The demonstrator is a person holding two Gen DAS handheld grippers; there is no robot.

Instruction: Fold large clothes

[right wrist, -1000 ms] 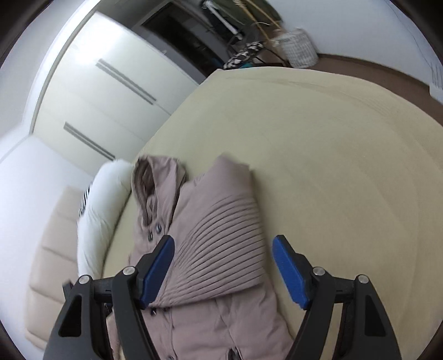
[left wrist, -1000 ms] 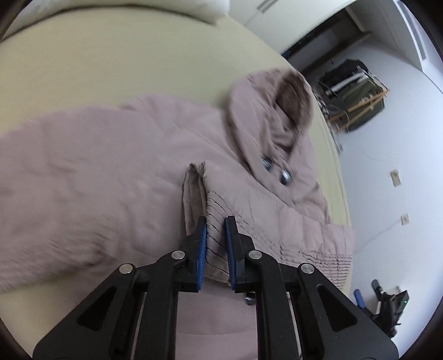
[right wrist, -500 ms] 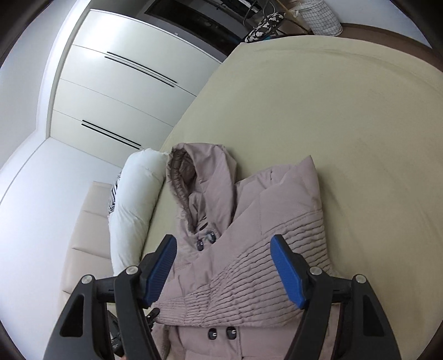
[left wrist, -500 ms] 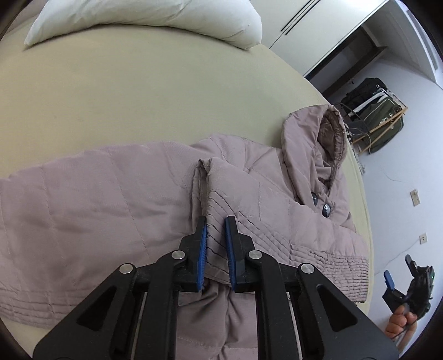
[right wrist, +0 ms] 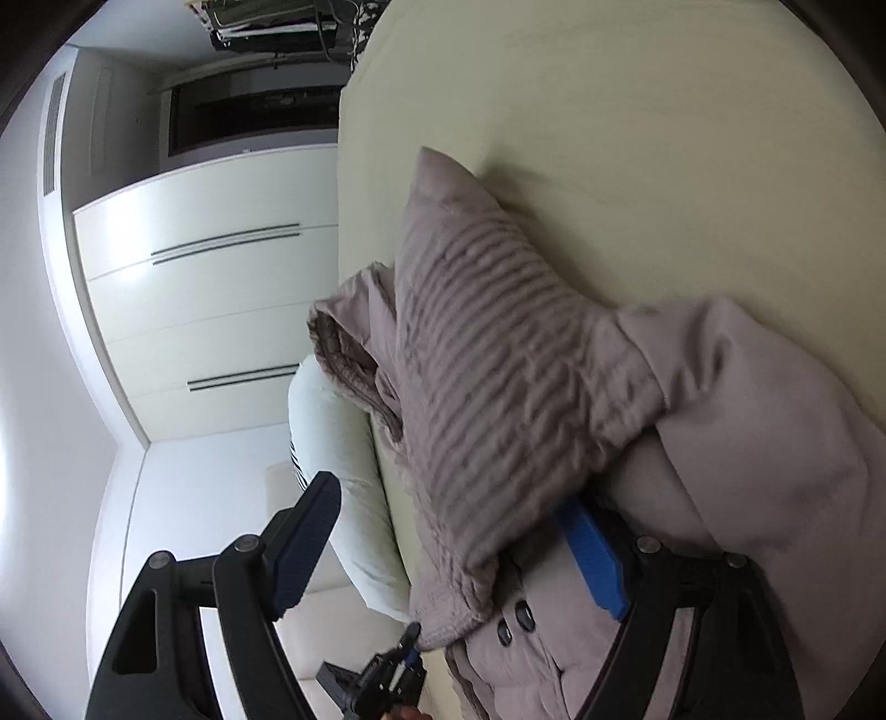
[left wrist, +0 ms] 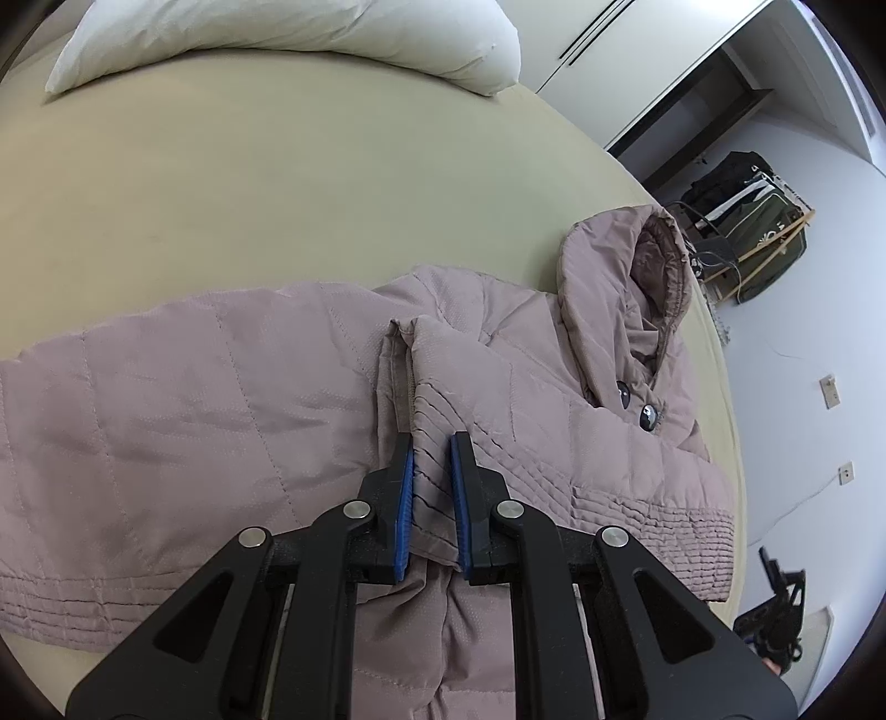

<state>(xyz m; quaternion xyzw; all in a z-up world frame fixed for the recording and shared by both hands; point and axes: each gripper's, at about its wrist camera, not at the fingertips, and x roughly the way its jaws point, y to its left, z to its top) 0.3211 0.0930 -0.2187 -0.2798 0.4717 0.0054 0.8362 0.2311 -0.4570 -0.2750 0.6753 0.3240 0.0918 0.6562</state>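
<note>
Left wrist view: the left gripper [left wrist: 431, 501] has its jaws pinched on a ribbed edge of the mauve quilted jacket [left wrist: 183, 421], the fabric bunched between the blue pads [left wrist: 406, 515]. The jacket lies spread on the pale yellow bed [left wrist: 232, 183], one side reaching far left with a ribbed hem low in the frame, the hood [left wrist: 637, 282] raised toward the right with two dark buttons [left wrist: 634, 407] just below it. A white pillow [left wrist: 288, 39] rests along the top of the bed, well apart from the jacket. At far right stands a rack of dark bags [left wrist: 758, 227] against the wall.

In the right wrist view, tilted sideways, the right gripper [right wrist: 459, 548] has its jaws spread wide, closed on nothing. A ribbed panel of the jacket [right wrist: 498, 376] hangs between them, and the far blue pad [right wrist: 595, 559] is partly covered by the cloth. White wardrobe doors [right wrist: 210, 288] fill the left side.
</note>
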